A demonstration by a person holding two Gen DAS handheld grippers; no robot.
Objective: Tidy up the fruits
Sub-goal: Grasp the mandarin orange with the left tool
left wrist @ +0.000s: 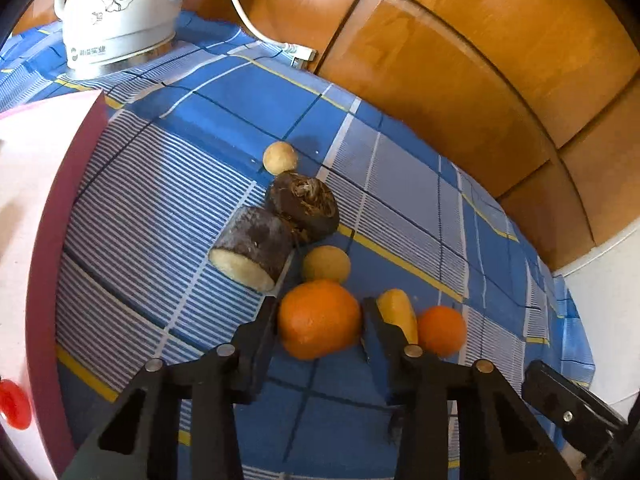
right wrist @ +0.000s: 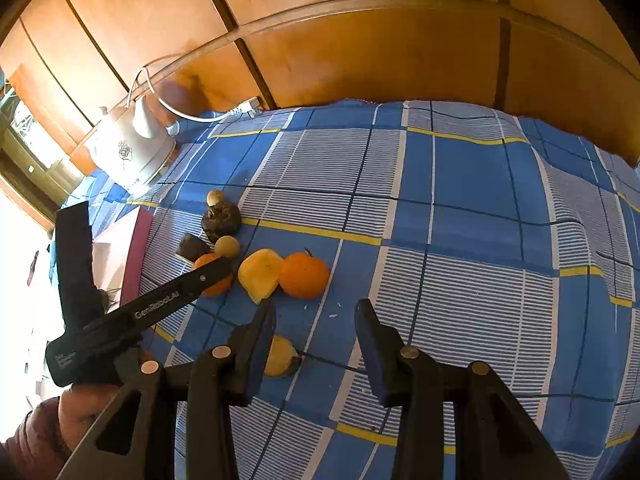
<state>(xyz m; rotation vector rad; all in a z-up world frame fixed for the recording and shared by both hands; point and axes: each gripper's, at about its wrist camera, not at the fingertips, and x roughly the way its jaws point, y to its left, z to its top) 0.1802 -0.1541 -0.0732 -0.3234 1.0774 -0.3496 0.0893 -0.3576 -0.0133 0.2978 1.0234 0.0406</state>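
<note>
Fruits lie in a cluster on the blue checked cloth (left wrist: 224,112). My left gripper (left wrist: 320,312) has its fingers on either side of a large orange (left wrist: 318,318), touching or nearly touching it on the cloth. Beside it lie a yellow fruit piece (left wrist: 398,314), a second orange (left wrist: 440,330), a round tan fruit (left wrist: 326,264), a cut dark-skinned cylinder (left wrist: 252,248), a dark rough fruit (left wrist: 306,208) and a small tan ball (left wrist: 280,157). My right gripper (right wrist: 316,312) is open and empty, above a small yellow piece (right wrist: 282,356), short of the second orange (right wrist: 304,275).
A pink box (left wrist: 52,208) with a dark red rim stands at the left, close to the fruits. A white kettle (left wrist: 120,16) with its cord sits at the cloth's far left. A wooden panelled wall (right wrist: 380,48) runs behind the table.
</note>
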